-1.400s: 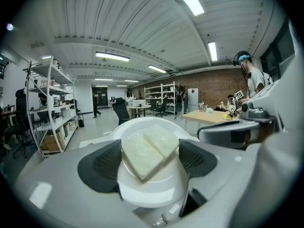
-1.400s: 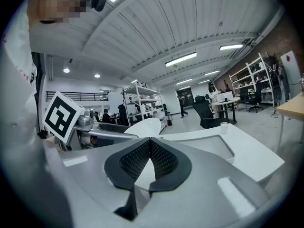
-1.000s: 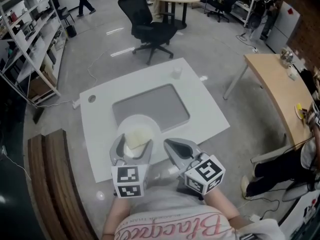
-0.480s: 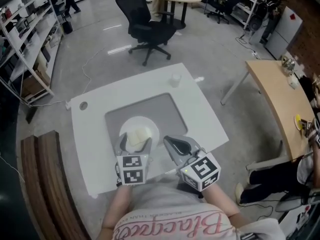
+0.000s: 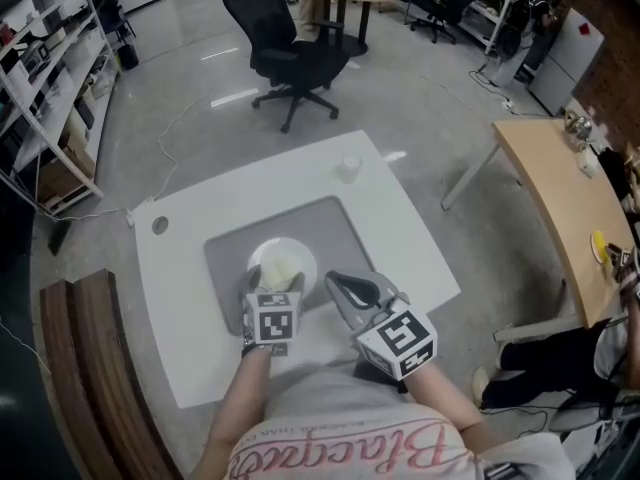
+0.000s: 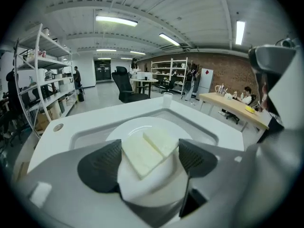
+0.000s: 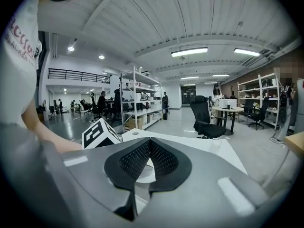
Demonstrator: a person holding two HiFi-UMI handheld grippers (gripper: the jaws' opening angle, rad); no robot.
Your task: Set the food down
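Head view: left gripper [image 5: 272, 282], still clamped on the food [image 6: 151, 151], has slid farther out over the plate [image 5: 302, 251], so set-down looks close; right gripper [image 5: 343, 288] sits closed, empty.

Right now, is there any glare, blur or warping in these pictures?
Head view: sharp, white glare streaks on the floor, mild warp at the edges. Left gripper view: heavy fisheye with black corners; the food is crisp, the ceiling lights blown out. Right gripper view: same fisheye, a mosaic patch at the right edge.
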